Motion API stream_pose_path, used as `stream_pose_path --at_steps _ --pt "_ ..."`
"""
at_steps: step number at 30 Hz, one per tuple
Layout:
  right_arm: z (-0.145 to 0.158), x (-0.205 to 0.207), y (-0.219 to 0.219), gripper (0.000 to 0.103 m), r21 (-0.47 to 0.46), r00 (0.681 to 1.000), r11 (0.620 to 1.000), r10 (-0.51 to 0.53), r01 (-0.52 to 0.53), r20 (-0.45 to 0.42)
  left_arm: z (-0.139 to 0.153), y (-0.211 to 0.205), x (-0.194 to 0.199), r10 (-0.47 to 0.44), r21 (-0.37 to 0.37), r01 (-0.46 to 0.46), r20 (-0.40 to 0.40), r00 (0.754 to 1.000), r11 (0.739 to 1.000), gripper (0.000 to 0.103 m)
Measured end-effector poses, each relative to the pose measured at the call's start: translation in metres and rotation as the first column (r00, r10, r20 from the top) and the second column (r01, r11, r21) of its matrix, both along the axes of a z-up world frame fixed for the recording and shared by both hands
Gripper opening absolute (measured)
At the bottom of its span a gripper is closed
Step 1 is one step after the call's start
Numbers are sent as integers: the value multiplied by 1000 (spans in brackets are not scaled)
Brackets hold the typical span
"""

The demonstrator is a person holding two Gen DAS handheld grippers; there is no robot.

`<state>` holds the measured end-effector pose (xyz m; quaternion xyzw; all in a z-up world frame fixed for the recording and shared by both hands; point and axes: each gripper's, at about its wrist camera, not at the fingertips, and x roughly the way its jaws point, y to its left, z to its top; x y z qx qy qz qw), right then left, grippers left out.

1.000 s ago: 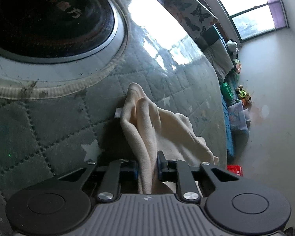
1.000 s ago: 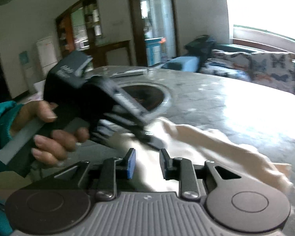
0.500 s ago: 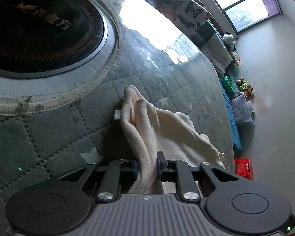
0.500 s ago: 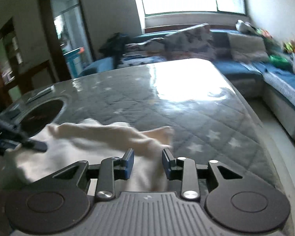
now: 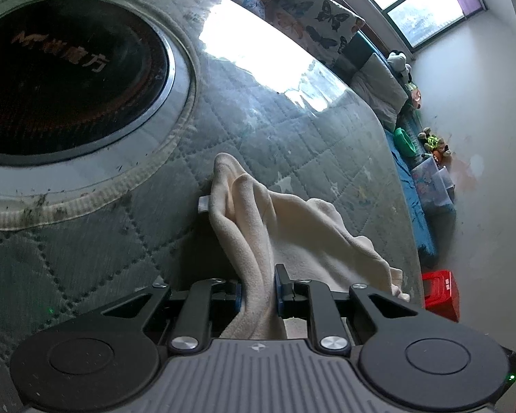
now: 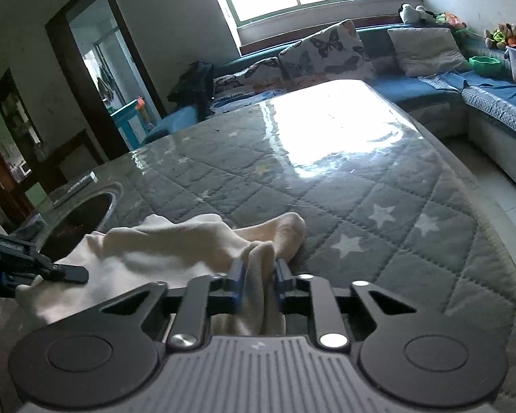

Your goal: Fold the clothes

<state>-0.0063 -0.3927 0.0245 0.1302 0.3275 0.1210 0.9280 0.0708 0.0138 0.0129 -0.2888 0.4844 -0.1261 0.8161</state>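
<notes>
A cream fleece garment (image 5: 292, 227) lies bunched on the grey quilted star-pattern table cover (image 5: 292, 144). My left gripper (image 5: 258, 290) is shut on one bunched edge of it, and a white label (image 5: 203, 203) sticks out at its far end. In the right wrist view the same garment (image 6: 161, 244) stretches leftward. My right gripper (image 6: 258, 284) is shut on its other end. The left gripper (image 6: 65, 273) shows at the left edge of that view, clamped on the cloth.
A round black induction hob (image 5: 62, 75) is set into the table, left of the garment. The table's edge (image 6: 492, 227) drops to the floor on the right. A blue sofa with butterfly cushions (image 6: 330, 48) lies beyond. A red box (image 5: 440, 292) sits on the floor.
My right gripper swung from facing the left hand to the garment's other end and closed on it. My left gripper kept its hold and shifted slightly.
</notes>
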Motion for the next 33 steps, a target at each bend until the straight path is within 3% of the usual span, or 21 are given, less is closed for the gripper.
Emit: stream_pose_path --at_steps 8,15,26,33 --pt "29 -16 0 11 17 997 1000 13 -14 76 19 -16 0 -68 67 64 61 996 996 16" --pt "65 -19 -10 10 -45 990 999 -4 10 144 40 -48 13 -153 94 142 121 981 985 16" --pt "99 7 -48 10 -146 977 982 -93 122 191 64 -118 47 -243 113 225 182 953 968 16" --pt "100 33 -71 10 -170 971 970 -141 175 193 65 -151 76 -276 124 256 189 942 959 16"
